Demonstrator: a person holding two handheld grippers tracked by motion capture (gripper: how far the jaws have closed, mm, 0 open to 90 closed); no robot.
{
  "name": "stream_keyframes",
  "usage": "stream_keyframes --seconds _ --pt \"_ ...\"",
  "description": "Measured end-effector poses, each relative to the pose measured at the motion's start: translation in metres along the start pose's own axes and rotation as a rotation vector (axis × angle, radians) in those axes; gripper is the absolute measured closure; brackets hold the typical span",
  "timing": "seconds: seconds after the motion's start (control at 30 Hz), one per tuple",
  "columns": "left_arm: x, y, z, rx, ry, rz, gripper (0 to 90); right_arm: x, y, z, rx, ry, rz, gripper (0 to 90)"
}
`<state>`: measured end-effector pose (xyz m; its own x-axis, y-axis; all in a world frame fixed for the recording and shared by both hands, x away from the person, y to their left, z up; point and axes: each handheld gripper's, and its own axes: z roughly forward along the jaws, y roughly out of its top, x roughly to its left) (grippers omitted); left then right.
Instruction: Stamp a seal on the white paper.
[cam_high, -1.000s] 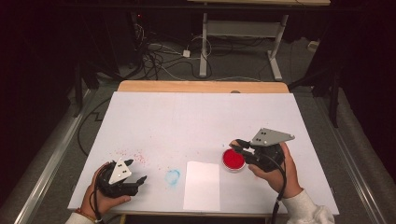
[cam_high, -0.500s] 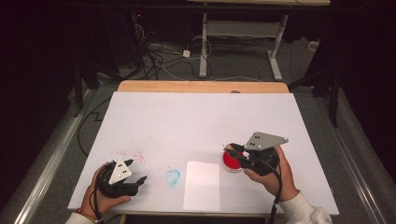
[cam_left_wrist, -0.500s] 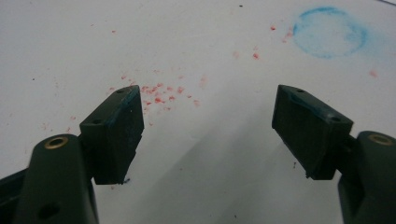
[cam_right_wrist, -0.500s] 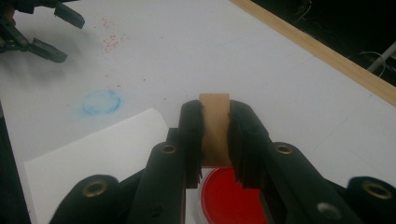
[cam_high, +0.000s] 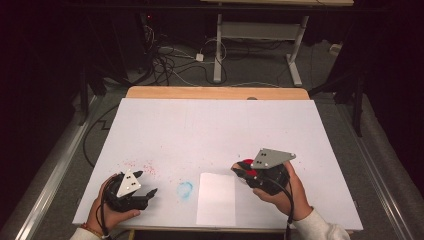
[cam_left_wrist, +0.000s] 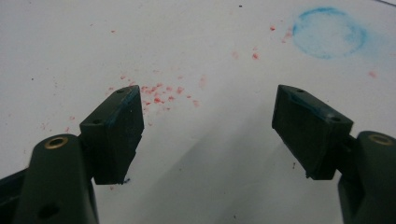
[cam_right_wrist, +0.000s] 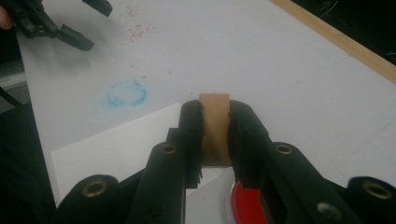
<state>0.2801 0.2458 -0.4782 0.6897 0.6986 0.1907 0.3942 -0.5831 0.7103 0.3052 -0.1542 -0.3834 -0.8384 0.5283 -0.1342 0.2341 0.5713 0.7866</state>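
Right jaws clamp your stamp (cam_right_wrist: 214, 128) | left jaws wide, idle at 7 o'clock | change: right gripper (cam_high: 240, 171) left ink pad (cam_high: 248, 165), now nearing paper (cam_high: 216, 199) | next: press there

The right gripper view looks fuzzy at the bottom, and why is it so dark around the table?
In the right gripper view, the near jaws and the red pad are blurred, being so close; the brown block between them is soft too. In the high view, light falls on the white table while the floor behind stays dim. In the left gripper view, the blue ring looks sharp.
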Motion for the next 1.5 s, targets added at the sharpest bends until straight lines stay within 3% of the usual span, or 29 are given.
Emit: stream_keyframes --seconds 0.87,1.5 --pt "0.0 0.0 0.0 0.002 0.001 0.003 24.2 0.027 -0.003 0.024 0.07 0.095 -0.057 76.0" --pt "0.0 0.0 0.001 0.01 0.003 0.004 24.2 0.046 -0.012 0.056 0.158 0.146 -0.092 76.1"
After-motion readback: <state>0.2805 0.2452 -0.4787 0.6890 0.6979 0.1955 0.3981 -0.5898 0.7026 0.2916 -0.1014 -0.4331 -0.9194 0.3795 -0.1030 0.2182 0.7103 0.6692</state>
